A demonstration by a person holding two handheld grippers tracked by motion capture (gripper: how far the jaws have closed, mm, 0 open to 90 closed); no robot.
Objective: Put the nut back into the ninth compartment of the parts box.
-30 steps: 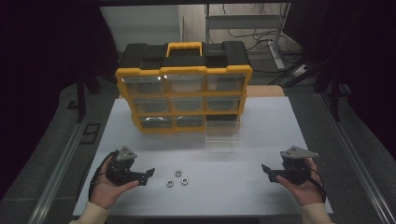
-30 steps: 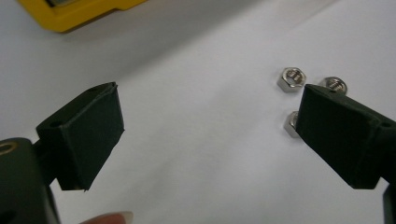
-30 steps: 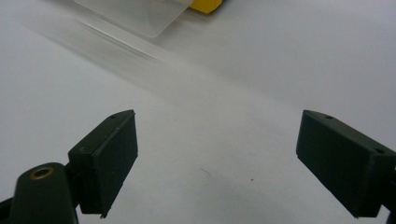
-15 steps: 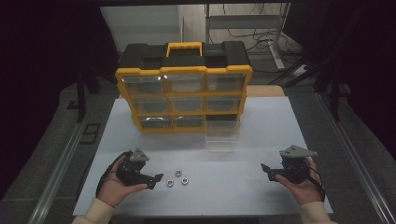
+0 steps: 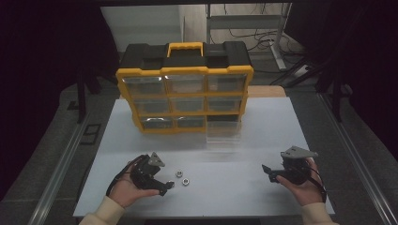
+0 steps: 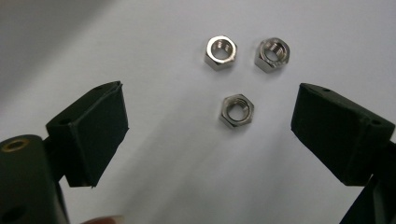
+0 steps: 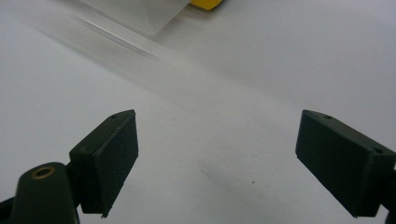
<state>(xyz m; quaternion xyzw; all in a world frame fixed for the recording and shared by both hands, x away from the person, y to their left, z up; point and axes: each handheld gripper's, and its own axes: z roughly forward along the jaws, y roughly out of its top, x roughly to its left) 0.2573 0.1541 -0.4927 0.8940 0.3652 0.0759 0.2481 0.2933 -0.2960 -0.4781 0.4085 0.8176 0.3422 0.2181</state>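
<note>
Three silver hex nuts lie loose on the white table (image 5: 225,192). In the left gripper view one nut (image 6: 237,110) lies nearest, between the spread jaws, and two more (image 6: 220,52) (image 6: 272,54) sit side by side beyond it. My left gripper (image 6: 211,114) is open just short of them, touching none. In the high view it (image 5: 165,180) sits at front left with two of the nuts (image 5: 179,174) (image 5: 186,181) right beside its tips. My right gripper (image 5: 268,174) rests open at front right over bare table, with nothing between its jaws (image 7: 217,149).
A yellow and black drawer organizer (image 5: 185,96) stands at the back middle of the table. One clear drawer (image 5: 224,133) at its bottom right is pulled out toward me, and shows too in the right gripper view (image 7: 140,14).
My left gripper has slid to the right across the table toward the nuts. The right gripper has stayed where it was.
</note>
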